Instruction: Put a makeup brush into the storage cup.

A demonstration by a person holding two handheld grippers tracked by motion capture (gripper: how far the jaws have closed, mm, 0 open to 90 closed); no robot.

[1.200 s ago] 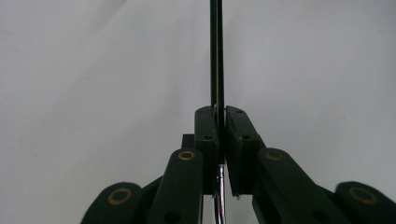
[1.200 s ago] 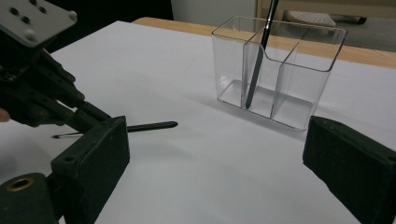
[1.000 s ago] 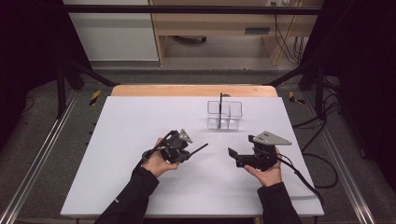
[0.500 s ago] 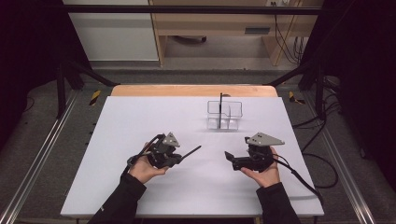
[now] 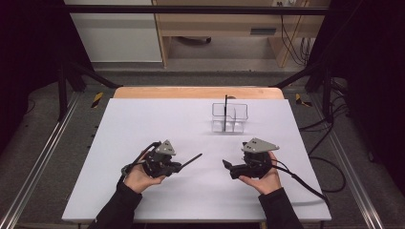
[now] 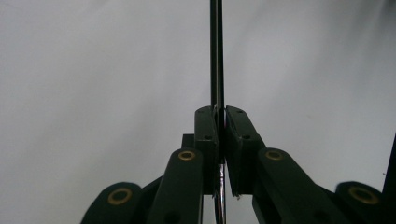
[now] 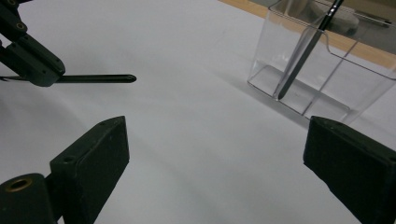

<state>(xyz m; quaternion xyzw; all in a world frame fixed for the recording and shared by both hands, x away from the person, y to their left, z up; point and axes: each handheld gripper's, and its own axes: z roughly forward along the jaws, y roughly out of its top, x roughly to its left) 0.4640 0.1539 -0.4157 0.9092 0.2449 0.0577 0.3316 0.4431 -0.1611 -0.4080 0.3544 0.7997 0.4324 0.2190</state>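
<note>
On a white table (image 5: 143,119), the left gripper (image 5: 177,166) at about seven o'clock is clamped on a thin black pen (image 5: 190,160) that juts toward two o'clock, just above the surface. The right gripper (image 5: 226,165), at five o'clock, has its jaws spread wide around nothing. At one o'clock stands a clear plastic compartment holder (image 5: 230,117) with another black pen (image 5: 225,109) upright in it.

Both forearms entering from the bottom edge of the high view, dark-sleeved. Left gripper (image 5: 184,164) at lower centre-left, cradled in an upturned hand, jaws pressed together (pointing right and slightly up-frame). Right gripper (image 5: 228,167) at lower centre-right, jaws spread wide, pointing left.
</note>
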